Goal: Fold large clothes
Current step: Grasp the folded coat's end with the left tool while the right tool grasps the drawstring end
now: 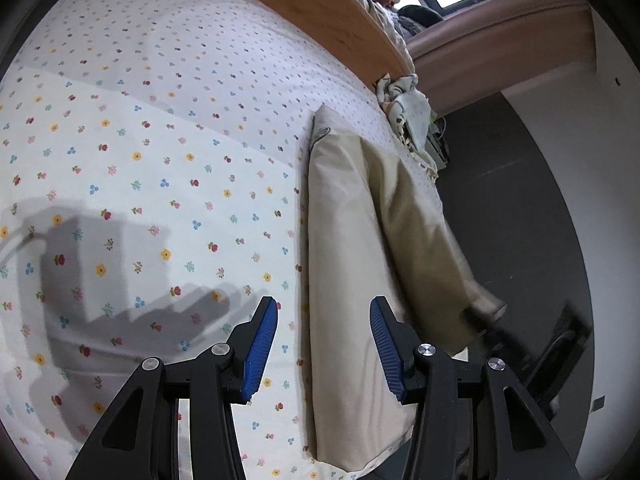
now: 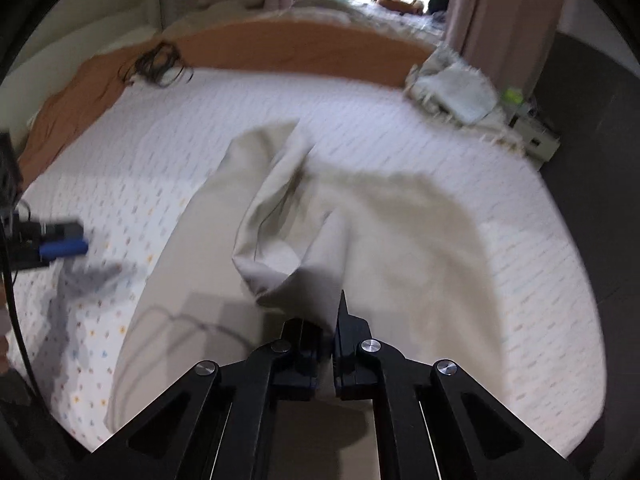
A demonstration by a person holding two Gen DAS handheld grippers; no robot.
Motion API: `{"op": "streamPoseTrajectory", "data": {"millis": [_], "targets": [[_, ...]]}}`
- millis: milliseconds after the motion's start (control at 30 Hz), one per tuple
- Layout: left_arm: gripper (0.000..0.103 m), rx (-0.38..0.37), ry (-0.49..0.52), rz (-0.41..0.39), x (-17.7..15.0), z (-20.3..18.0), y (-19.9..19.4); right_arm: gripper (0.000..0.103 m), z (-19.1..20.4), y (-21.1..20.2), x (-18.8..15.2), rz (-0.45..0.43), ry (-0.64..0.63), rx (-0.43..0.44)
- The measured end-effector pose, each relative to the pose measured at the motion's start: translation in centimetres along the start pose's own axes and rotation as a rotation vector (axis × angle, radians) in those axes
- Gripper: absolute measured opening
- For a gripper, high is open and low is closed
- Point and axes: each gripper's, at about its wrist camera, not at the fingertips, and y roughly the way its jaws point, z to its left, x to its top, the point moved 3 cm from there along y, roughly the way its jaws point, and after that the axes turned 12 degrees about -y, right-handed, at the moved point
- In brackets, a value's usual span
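Observation:
A large beige garment (image 1: 352, 220) lies lengthwise along the right side of a flower-print bed sheet (image 1: 160, 160). My left gripper (image 1: 324, 308) hovers open over the garment's left edge, one blue pad above the sheet and the other above the cloth, with nothing pinched. In the right wrist view the garment (image 2: 192, 280) is bunched into a raised fold in the middle. My right gripper (image 2: 332, 320) is shut on that cloth, and the picture is blurred. The left gripper's blue pads (image 2: 64, 246) show at the far left, above the sheet.
An orange board (image 2: 300, 52) runs along the far side of the bed. A crumpled pale cloth (image 2: 456, 88) sits at the far right corner, and a black cable tangle (image 2: 160, 64) at the far left. Dark floor (image 1: 520, 200) drops away past the bed's right edge.

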Motion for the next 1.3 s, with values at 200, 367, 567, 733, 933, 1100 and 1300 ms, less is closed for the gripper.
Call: {"op": "streamPoseTrajectory", "data": {"millis": [200,367,567,733,933,1100,1300], "targets": [[0.05,0.048,0.032,-0.003,-0.5,-0.5,0.7,0.005,-6.1,-2.0,2.2,-0.049,0.048,-0.063],[0.05,0.071,0.068,0.003,-1.1,-1.5,1.5,0.004,-10.4,-1.0,3.5,-0.055,0.077,-0.079],[0.05,0.153,0.111,0.022,-0.1,-3.2,2.9,0.004,-14.0,3.7,3.7,-0.027,0.155,-0.04],[0.05,0.22,0.156,0.024,2.3,-4.5,5.6,0.004,-16.8,9.3,2.1,0.018,0.254,0.028],[0.05,0.239,0.162,0.048,5.1,-5.0,10.3,0.004,-18.2,15.0,-0.1,0.085,0.333,0.068],[0.05,0.24,0.152,0.06,6.8,-5.4,12.9,0.028,-18.8,15.2,-0.6,0.108,0.394,0.102],[0.05,0.252,0.18,0.029,8.1,-6.8,14.1,0.063,-19.7,13.3,0.1,0.061,0.411,0.134]]}}
